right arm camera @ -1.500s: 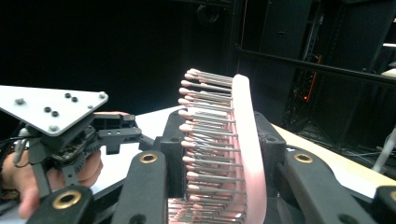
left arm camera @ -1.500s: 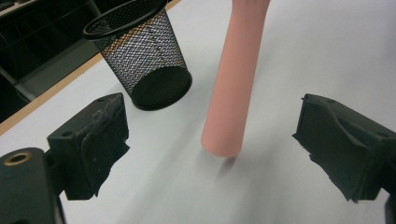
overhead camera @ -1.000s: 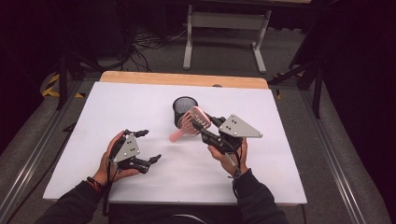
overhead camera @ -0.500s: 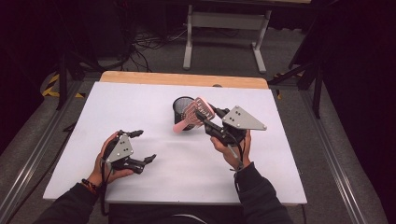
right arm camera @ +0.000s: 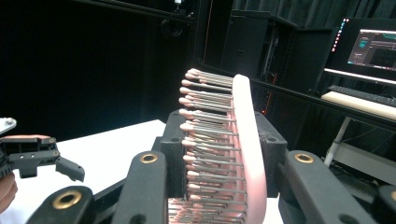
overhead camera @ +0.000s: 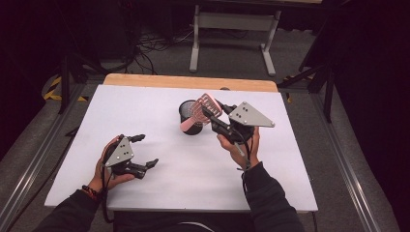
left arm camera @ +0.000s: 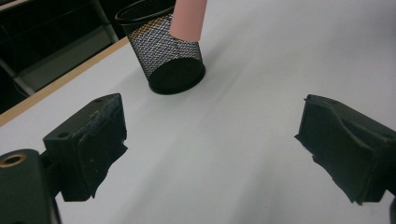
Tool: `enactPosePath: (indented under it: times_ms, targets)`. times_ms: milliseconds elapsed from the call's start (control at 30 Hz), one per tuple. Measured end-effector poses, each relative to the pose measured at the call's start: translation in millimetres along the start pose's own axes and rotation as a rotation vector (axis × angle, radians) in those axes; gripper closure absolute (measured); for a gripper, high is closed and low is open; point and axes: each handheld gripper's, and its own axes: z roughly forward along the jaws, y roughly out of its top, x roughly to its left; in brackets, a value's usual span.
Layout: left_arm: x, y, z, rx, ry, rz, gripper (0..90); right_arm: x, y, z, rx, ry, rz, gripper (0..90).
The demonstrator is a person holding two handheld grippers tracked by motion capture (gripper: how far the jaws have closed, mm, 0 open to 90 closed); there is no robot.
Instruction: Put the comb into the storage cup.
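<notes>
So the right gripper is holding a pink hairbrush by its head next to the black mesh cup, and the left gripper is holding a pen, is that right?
Not quite. The left gripper holds nothing: the left gripper view shows its jaws wide apart over bare table. The rest stands: the right gripper clamps the pink hairbrush by its head beside the black mesh cup.

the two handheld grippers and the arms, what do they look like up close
Each claw, left and right, is black, with blocky jaws whose pads look worn and ragged at the edges. Brass-coloured rivets mark the jaw links. A grey three-cornered plate with small holes sits on top of each, and a black cable trails back. The person wears dark long sleeves and a dark wristband on the left wrist.
</notes>
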Motion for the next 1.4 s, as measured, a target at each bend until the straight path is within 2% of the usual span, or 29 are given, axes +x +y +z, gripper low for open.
enactPosePath:
  times_ms: [333,600,867,1233,1400]
  targets:
    - [-0.1,-0.3,2.1,-0.004,-0.007,-0.002,9.0,-6.8,5.5,10.3,-0.002,0.003,0.009,64.3]
    - [-0.7,-0.3,3.4,0.005,-0.015,0.001,9.0,-4.5,15.2,2.9,-0.033,0.004,0.001,64.3]
    - [-0.5,-0.4,3.1,0.001,-0.015,0.0,9.0,-12.2,21.4,2.0,-0.045,-0.025,0.003,64.3]
    - [-0.5,-0.1,3.1,0.005,-0.012,0.008,9.1,-16.9,23.3,6.6,-0.036,-0.057,0.0,64.3]
    - [-0.6,0.0,3.1,0.004,-0.013,0.008,9.1,-19.7,22.3,9.4,-0.029,-0.067,0.023,64.3]
